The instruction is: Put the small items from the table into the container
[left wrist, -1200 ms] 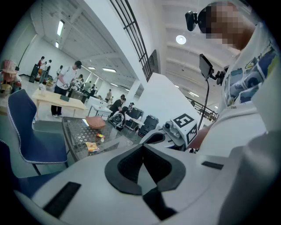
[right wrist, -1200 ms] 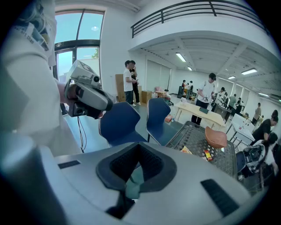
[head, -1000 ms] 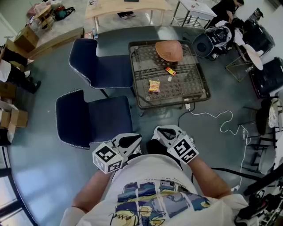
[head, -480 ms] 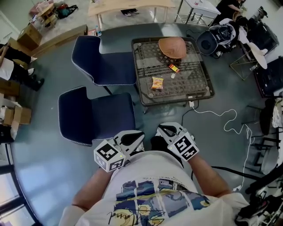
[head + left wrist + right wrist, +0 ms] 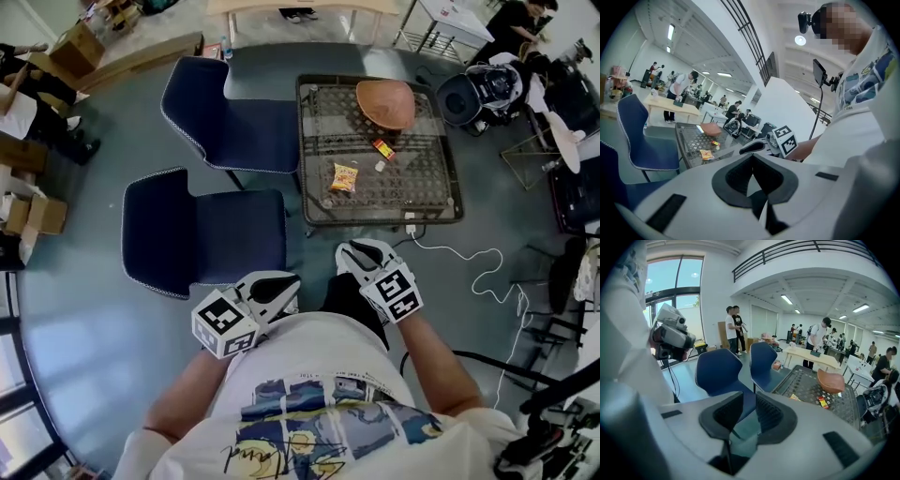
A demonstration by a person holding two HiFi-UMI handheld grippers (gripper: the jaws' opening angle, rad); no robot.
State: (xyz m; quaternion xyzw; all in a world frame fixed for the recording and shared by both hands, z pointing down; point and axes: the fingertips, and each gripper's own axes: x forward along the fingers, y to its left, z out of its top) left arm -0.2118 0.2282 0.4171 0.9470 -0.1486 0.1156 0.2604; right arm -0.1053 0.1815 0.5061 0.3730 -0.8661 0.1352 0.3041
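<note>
Snack packet (image 5: 343,177): lying on mesh table (image 5: 424,180), at seven o'clock from brown container (image 5: 385,103). Holding left gripper (image 5: 284,289) pressed together, empty; spreading right gripper (image 5: 352,253) jaws, nothing between.

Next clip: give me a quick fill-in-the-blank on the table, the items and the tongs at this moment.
1. ___ blue chairs stand beside the table.
2. ___ small items, the yellow snack packet among them, lie on the table outside the brown container.
3. The left tongs are ___ and empty.
4. The right tongs, jaws opening, have ___ between them.

Missing words: Two; Three; shut; nothing.
</note>
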